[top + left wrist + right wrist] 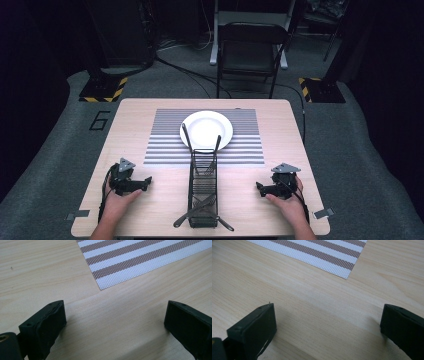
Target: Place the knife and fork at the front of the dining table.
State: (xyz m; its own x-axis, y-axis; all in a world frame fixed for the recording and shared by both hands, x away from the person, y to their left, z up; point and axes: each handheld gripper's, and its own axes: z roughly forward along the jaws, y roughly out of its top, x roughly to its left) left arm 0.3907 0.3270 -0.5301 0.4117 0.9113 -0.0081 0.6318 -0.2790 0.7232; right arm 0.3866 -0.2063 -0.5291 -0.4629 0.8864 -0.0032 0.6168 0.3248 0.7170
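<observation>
in the high view, a wooden table (280, 125) carries a striped placemat (165, 135) with a white plate (206, 129) on it. in front of the plate, at the middle of the table, stands a long black wire caddy (203, 187). dark cutlery lies in it; two handles lean out of its far end over the plate rim, and two more pieces stick out crossed at its near end. which utensils they are i cannot tell. the left gripper (145, 182) rests on the table to the left of the caddy, held by the left hand (116, 204). the right gripper (260, 187) rests to the right of it, held by the right hand (287, 202). both point toward the caddy and are apart from it.

in the left gripper view, the two black jaws stand wide apart with bare wood between them, and a corner of the placemat lies ahead.

in the right gripper view, the jaws are also spread wide and grasp nothing; a placemat corner lies beyond.
</observation>
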